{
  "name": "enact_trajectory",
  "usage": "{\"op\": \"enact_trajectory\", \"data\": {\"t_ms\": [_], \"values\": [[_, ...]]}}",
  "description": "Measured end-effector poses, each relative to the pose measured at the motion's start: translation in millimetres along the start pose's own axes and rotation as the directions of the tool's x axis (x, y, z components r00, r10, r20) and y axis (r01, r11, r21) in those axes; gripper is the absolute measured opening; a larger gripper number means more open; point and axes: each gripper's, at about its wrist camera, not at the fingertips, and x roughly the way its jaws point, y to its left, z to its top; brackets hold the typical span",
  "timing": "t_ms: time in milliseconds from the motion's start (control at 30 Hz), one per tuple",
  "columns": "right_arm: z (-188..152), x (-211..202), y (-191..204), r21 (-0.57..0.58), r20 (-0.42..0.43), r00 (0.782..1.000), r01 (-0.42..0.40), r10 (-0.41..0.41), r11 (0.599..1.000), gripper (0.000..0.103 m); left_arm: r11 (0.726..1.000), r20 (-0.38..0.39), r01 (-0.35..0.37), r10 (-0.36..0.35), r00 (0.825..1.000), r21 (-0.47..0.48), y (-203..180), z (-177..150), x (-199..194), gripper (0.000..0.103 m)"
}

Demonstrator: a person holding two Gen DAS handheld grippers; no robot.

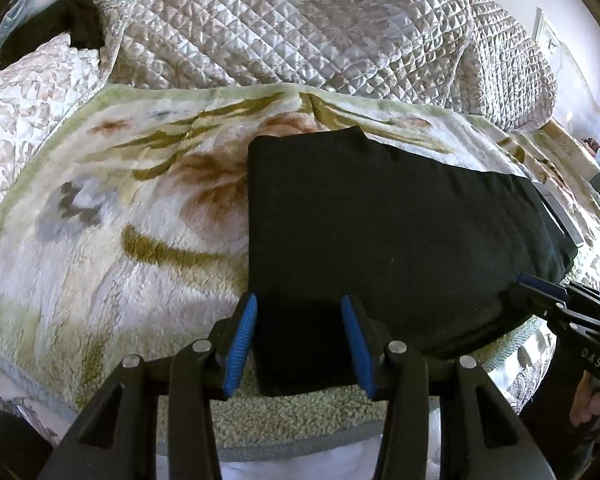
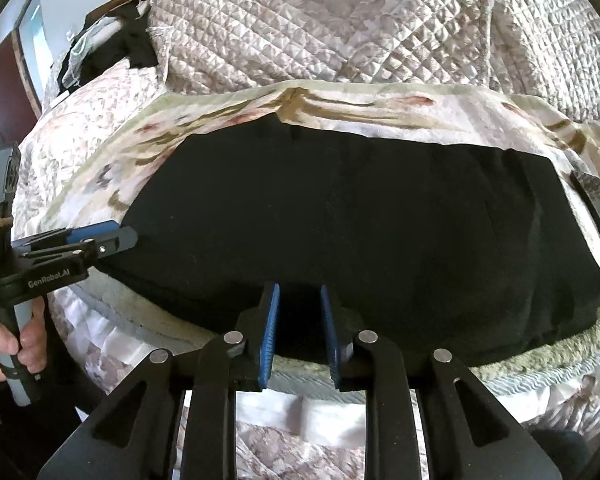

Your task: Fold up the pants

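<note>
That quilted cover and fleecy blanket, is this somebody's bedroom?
Most likely a bedroom: black pants lie on a floral fleece blanket spread over a bed, with a quilted bedspread bunched behind.

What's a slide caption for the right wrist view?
Right claw, pads apart, at the near edge of folded black pants on a floral blanket; left claw at their left end.

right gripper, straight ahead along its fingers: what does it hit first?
Likely the black pants: the right gripper points at their near edge, jaws apart with cloth showing between them. Whether the pads already touch it is unclear.
</note>
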Motion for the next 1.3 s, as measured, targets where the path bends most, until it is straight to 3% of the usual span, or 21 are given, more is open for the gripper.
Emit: {"op": "enact_trajectory", "data": {"t_ms": [167,400,567,933,1033,1167,1300], "values": [[3,-8,-12,0.044,0.004,0.998,0.056,-0.057,0.997,0.021,1.0,-0.032,-0.009,0.008,0.999,-0.023,0,6,-3,0.048],[18,-13,3,0.023,0.053,0.999,-0.014,0.012,1.0,0.021,1.0,-0.024,-0.008,0.008,1.0,-0.015,-8,14,-7,0.048],[11,3,4,0.031,0.0,1.0,-0.023,0.023,0.999,0.021,1.0,-0.047,-0.015,0.015,0.999,-0.002,-9,10,-2,0.048],[11,-13,-34,0.139,0.023,1.0,0.014,-0.017,0.99,0.021,0.999,-0.023,0.013,-0.012,1.0,0.032,-22,14,-7,0.048],[9,-11,-37,0.135,0.009,1.0,0.017,-0.019,0.991,0.021,0.997,-0.055,0.037,-0.033,0.998,0.066,-31,14,2,0.048],[4,-17,-64,0.235,0.021,1.0,-0.008,0.003,0.972,0.021,0.995,-0.065,0.019,-0.012,0.998,0.098,-37,13,4,0.048],[1,-35,-92,0.298,0.032,0.995,0.078,-0.092,0.951,0.021,0.997,-0.077,0.03,-0.024,0.997,0.073,-36,17,2,0.048]]}}
